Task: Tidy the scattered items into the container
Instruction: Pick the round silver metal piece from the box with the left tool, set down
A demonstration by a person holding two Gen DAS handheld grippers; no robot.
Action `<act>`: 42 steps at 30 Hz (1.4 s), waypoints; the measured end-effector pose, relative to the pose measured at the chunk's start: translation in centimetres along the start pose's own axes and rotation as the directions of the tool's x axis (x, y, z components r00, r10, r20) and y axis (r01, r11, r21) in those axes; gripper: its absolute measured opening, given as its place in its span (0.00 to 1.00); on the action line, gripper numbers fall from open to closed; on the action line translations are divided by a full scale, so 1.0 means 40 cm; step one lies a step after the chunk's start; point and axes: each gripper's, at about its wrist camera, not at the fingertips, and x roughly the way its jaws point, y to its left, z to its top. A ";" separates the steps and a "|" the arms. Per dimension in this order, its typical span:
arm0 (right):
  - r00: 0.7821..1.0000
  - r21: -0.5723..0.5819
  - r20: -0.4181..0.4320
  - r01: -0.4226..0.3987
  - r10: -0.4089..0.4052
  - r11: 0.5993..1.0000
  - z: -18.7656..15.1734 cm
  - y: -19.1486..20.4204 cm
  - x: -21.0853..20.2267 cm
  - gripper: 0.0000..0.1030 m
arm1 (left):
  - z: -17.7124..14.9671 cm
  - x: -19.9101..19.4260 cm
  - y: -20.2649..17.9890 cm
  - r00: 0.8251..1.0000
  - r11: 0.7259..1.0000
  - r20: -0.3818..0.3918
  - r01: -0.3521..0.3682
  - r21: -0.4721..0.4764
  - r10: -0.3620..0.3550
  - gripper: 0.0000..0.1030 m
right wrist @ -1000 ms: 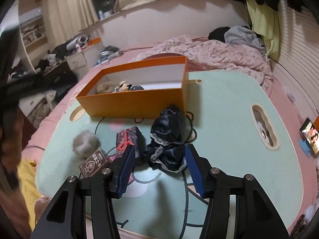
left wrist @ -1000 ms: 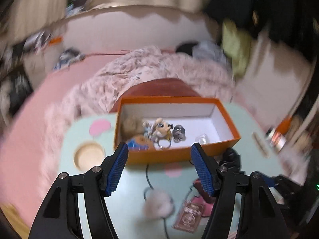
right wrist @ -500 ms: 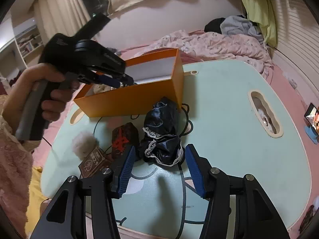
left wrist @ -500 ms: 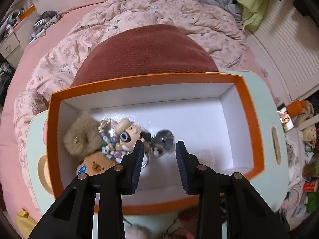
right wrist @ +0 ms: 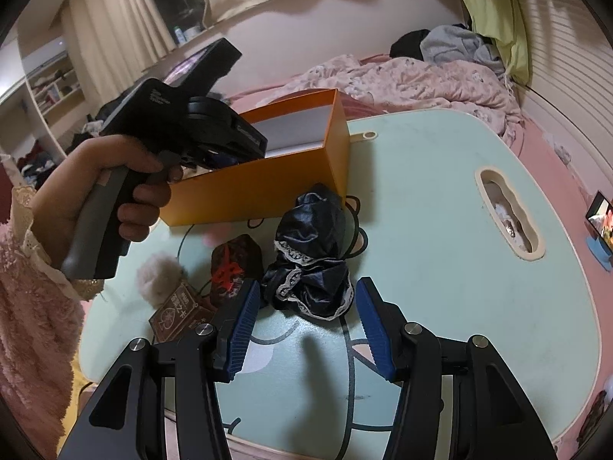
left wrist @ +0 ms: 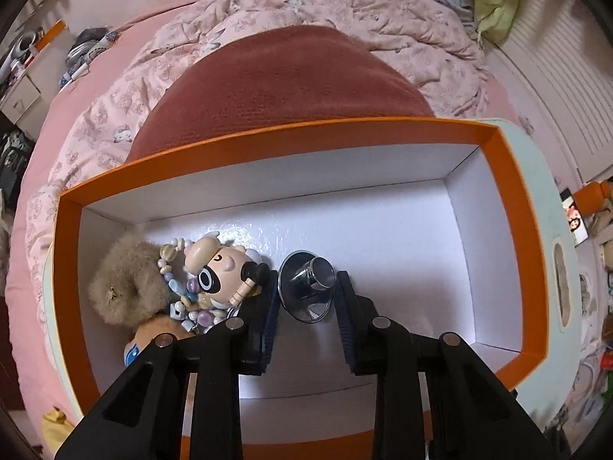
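my left claw (left wrist: 306, 299): just closing, narrow, pads seemingly touching shiny metal cone cup (left wrist: 310, 287) inside orange cardboard box (left wrist: 268, 142) | my right claw (right wrist: 306, 306): half-open, empty | black lace-trimmed satin pouch (right wrist: 310, 264): on mint table (right wrist: 440, 230) beside box; soft, light, slippery, so I'd pinch its bunched middle

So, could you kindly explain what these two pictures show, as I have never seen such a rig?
A person holds hand-held tongs in each hand, each carrying a camera. The left camera looks into the orange box, where a plush toy and a figure lie; the left tongs have just been closing around a shiny metal piece, grip uncertain. The right camera shows the right tongs open above the green table, which bears black cloth, a red pouch and a pompom.
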 end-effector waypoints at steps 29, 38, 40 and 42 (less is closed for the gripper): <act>1.000 -0.031 -0.011 0.006 -0.006 1.000 -0.004 0.009 0.004 0.51 | -0.336 -0.176 0.091 0.907 0.929 0.219 0.370 -0.006 -0.360 0.29; 1.000 -0.033 -0.008 0.006 -0.007 0.999 -0.004 0.008 0.004 0.51 | -0.354 -0.130 0.130 0.843 0.849 0.254 0.514 -0.121 -0.474 0.37; 1.000 -0.036 -0.009 0.006 -0.006 0.999 -0.005 0.009 0.002 0.51 | -0.367 -0.140 0.154 0.812 0.816 0.299 0.559 -0.150 -0.501 0.50; 1.000 -0.042 -0.008 0.008 -0.008 0.999 -0.002 0.011 0.002 0.51 | -0.387 -0.153 0.175 0.790 0.798 0.345 0.582 -0.158 -0.508 0.56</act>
